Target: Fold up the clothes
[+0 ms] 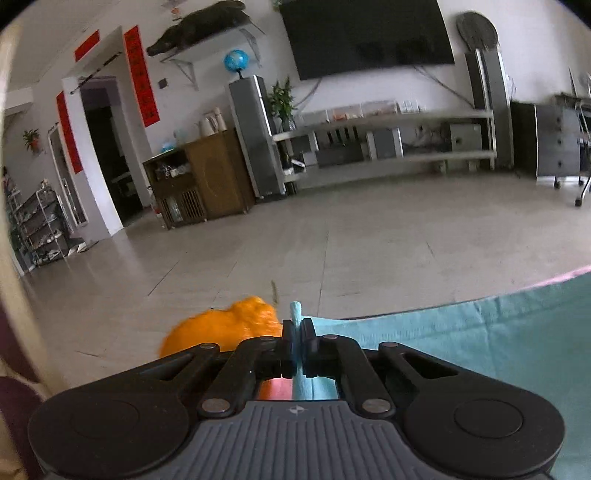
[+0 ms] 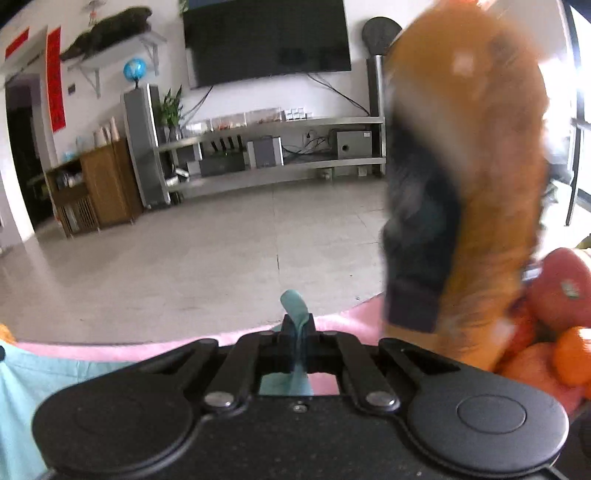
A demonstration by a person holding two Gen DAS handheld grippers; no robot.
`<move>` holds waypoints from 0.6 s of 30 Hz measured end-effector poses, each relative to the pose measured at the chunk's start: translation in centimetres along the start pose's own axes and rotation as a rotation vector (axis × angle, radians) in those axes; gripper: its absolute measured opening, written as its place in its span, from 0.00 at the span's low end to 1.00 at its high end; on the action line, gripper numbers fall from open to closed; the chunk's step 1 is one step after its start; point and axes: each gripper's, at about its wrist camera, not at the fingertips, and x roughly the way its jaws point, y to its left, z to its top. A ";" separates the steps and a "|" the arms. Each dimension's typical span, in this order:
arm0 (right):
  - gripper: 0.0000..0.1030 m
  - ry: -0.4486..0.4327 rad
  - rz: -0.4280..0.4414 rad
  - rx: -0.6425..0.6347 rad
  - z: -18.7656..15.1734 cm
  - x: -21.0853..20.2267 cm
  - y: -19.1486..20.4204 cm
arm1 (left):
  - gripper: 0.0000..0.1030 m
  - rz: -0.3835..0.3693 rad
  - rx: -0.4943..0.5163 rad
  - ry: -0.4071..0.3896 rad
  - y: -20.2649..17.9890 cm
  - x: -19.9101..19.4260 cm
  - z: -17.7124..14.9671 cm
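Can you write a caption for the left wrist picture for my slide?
Left tool shut on a pinch of teal cloth, with an orange bundle just beyond.

Grey tiled floor (image 1: 332, 229); wall-mounted TV (image 1: 365, 33) above long low shelf unit (image 1: 388, 140); wooden cabinet (image 1: 207, 177) left.

This is a home living room. A large wall-mounted television (image 1: 365, 35) hangs above a long low media shelf (image 1: 384, 138) carrying audio boxes, flanked by tall floor speakers (image 1: 255, 138). A wooden cabinet (image 1: 205, 177) with cups, a potted plant (image 1: 282, 101), a globe (image 1: 236, 61), red paper couplets (image 1: 142, 75) around a doorway (image 1: 107, 155) and a pale tiled floor (image 1: 332, 236) complete the domestic setting.
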 end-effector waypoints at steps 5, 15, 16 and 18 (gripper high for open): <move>0.03 0.022 0.042 0.070 1.7 -5.9 -2.6 | 0.04 -0.039 -0.035 -0.019 1.8 -6.9 0.8; 0.03 0.088 0.171 0.139 -2.8 -20.4 -8.5 | 0.06 -0.115 -0.100 0.162 6.9 -21.1 -8.3; 0.03 0.105 0.181 0.147 -4.1 -21.6 -9.2 | 0.10 -0.122 -0.091 0.212 7.3 -22.1 -10.0; 0.05 0.152 0.195 0.161 -7.6 -23.8 -11.0 | 0.17 -0.138 -0.073 0.315 7.9 -24.0 -13.4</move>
